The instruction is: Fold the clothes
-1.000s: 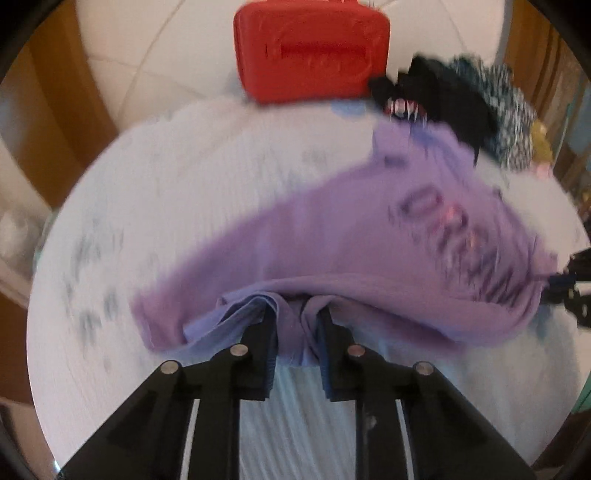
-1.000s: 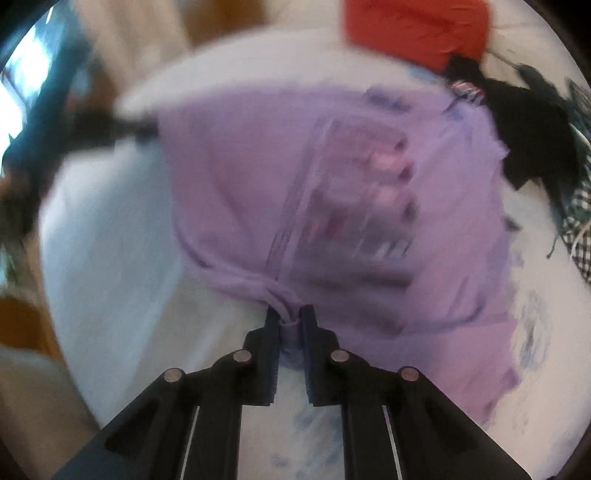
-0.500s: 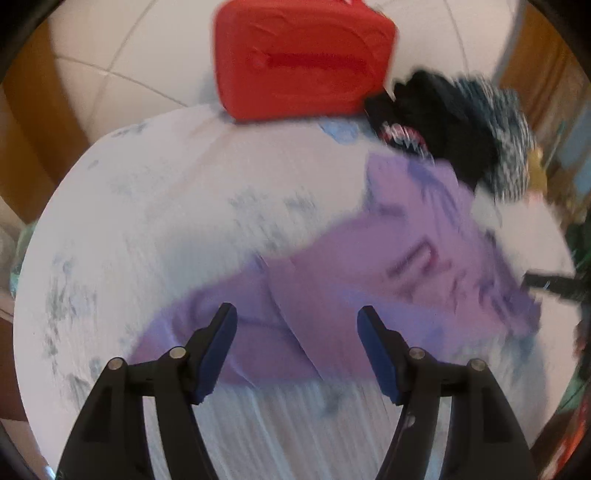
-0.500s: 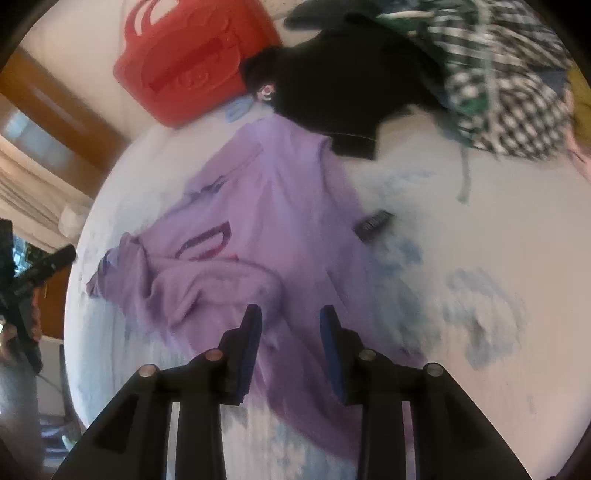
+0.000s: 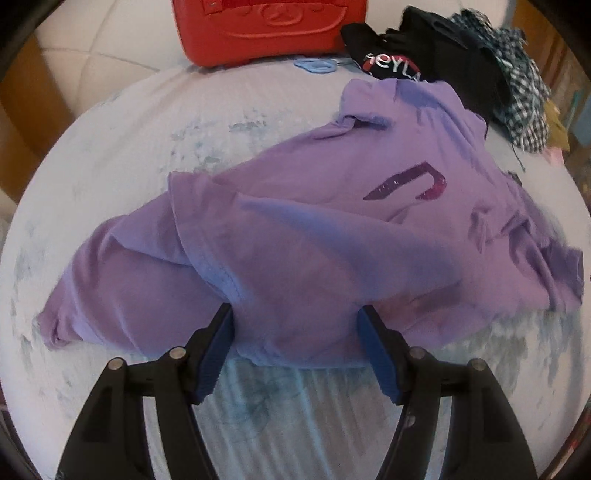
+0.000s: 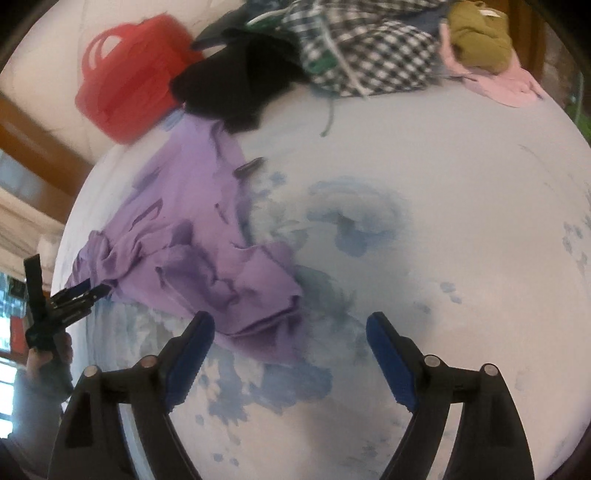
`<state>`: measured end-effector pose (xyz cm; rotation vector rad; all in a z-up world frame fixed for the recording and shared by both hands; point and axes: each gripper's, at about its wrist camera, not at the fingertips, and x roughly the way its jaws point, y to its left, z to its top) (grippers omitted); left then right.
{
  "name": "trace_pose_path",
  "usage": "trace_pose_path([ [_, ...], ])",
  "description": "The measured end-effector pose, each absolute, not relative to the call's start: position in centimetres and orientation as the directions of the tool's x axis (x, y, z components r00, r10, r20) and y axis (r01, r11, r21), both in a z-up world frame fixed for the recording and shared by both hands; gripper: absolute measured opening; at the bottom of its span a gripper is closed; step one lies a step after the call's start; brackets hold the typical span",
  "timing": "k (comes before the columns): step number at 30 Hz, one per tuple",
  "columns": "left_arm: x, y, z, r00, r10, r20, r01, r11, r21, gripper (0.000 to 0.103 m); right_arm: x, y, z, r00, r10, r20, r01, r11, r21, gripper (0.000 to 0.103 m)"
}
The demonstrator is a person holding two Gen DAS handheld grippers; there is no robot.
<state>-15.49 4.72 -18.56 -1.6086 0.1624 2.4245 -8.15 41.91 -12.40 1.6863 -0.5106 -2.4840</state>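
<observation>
Purple shirt (image 5: 295,229) crumpled on bedsheet (image 5: 110,147), red case (image 5: 273,26) shut

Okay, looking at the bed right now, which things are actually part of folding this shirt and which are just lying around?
Part of the job:
- crumpled purple cotton T-shirt with dark lettering
- left hand-held gripper, open at the shirt's near hem
- right hand-held gripper, open beside the shirt

Just lying about:
- red plastic carry case
- black printed garment
- black-and-white checked cloth
- olive green bundle
- pink cloth

Bed (image 5: 110,155), white sheet with blue floral print; cream tufted headboard (image 5: 92,48) at 11 o'clock; wooden frame (image 6: 40,144).
</observation>
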Motion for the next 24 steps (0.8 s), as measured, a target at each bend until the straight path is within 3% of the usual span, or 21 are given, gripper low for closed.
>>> trace_pose_path([
  [3,-15.5,4.5,-18.8,-0.385,0.112,-0.916,-0.239,-0.971,-0.019,0.082,-8.1,42.5,-12.3,-0.405,-0.270,-0.873,-0.126,-0.930,0.346,0.085],
  [4,-15.6,4.3,-18.9,-0.383,0.110,-0.917,-0.230,-0.973,-0.021,0.095,-8.3,42.6,-12.3,-0.409,-0.280,-0.868,-0.132,-0.924,0.360,0.085],
  [7,-15.9,4.0,-19.1,-0.378,0.104,-0.920,-0.204,-0.979,-0.026,0.096,-8.9,42.4,-12.5,-0.409,-0.290,-0.865,-0.140,-0.917,0.373,0.085],
  [9,-15.8,3.9,-19.0,-0.381,0.106,-0.919,-0.205,-0.978,-0.028,0.088,-9.4,42.0,-12.5,-0.403,-0.291,-0.868,-0.137,-0.918,0.372,0.085],
  [11,-15.2,4.4,-18.5,-0.394,0.122,-0.911,-0.245,-0.969,-0.024,0.047,-9.7,41.4,-12.3,-0.391,-0.287,-0.874,-0.128,-0.924,0.361,0.083],
  [13,-14.5,5.3,-18.1,-0.417,0.090,-0.905,-0.284,-0.958,0.036,0.034,-9.8,40.8,-12.1,-0.384,-0.282,-0.879,-0.114,-0.930,0.349,0.074],
  [17,-14.5,6.0,-17.8,-0.421,0.076,-0.904,-0.316,-0.946,0.068,0.020,-9.6,40.3,-12.1,-0.371,-0.284,-0.884,-0.108,-0.933,0.345,0.074],
  [24,-15.1,4.8,-16.3,-0.420,0.141,-0.897,-0.298,-0.955,-0.010,0.009,-9.4,39.8,-12.7,-0.343,-0.262,-0.902,-0.127,-0.938,0.321,0.074],
])
